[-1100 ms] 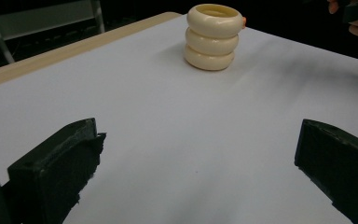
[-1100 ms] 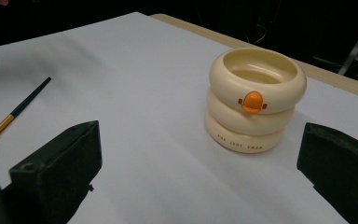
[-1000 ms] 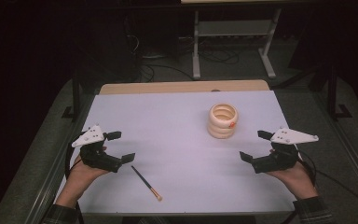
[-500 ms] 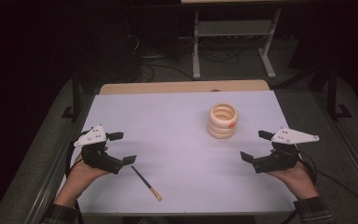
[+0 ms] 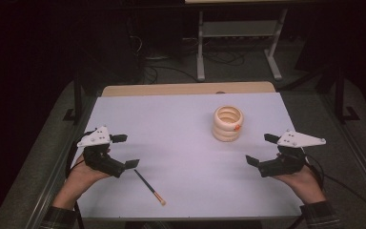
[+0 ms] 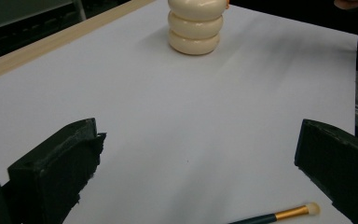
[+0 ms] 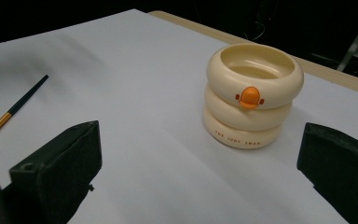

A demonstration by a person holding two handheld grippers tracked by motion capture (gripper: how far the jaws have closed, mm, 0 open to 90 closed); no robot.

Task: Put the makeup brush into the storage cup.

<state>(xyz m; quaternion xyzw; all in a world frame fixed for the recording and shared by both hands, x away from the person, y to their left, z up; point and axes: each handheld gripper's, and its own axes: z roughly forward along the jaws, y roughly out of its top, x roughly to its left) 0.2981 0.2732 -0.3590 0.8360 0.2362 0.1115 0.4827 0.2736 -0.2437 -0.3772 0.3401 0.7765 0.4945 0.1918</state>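
A cream holder (image 5: 228, 123) made of three stacked rings, with an orange duck beak on its side, stands upright at the table's right centre; the cream holder (image 7: 253, 94) is empty inside in the right gripper view and its lower rings (image 6: 195, 31) show in the left gripper view. A thin dark makeup brush (image 5: 149, 187) with a gold ferrule lies flat near the front edge; brush (image 6: 279, 215), brush (image 7: 12, 109). My left gripper (image 5: 125, 151) hovers open just left of the brush handle. My right gripper (image 5: 261, 149) is open too, right of the holder. Both hold nothing.
The white table top (image 5: 171, 129) has a wooden strip (image 5: 186, 88) along its far edge. Beyond it stand a metal stand's legs (image 5: 238, 43) and cables on a dark floor. Metal rails (image 5: 52, 176) flank the table.
My left gripper has drifted slightly right, toward the brush. The right gripper, holder and brush have not moved.
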